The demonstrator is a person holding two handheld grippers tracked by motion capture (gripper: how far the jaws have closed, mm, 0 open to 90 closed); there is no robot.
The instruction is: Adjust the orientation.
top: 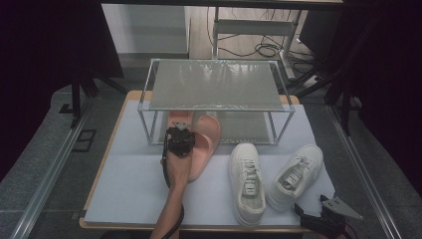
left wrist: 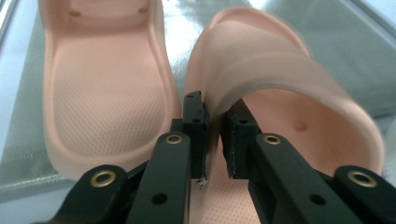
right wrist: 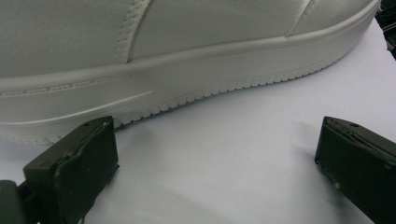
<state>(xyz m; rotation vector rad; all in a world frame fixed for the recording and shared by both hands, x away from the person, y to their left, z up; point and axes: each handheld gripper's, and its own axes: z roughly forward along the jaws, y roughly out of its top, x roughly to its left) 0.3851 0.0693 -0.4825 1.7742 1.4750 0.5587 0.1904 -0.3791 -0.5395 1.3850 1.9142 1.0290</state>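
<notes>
Pinching the pink slipper [left wrist: 280, 79] by its edge, the left gripper [left wrist: 215, 135] has its jaws nearly closed, while the right gripper [right wrist: 215, 158] gapes wide and empty just beside a white sneaker [right wrist: 187, 51].

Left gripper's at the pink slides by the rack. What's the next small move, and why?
Probably push the right-hand pink foam slide a little further onto the glass-and-metal rack's lower shelf, level with its mate. The left gripper has its jaws nearly closed around that slide's strap edge, and its heel seems to overhang the pale table mat.
</notes>
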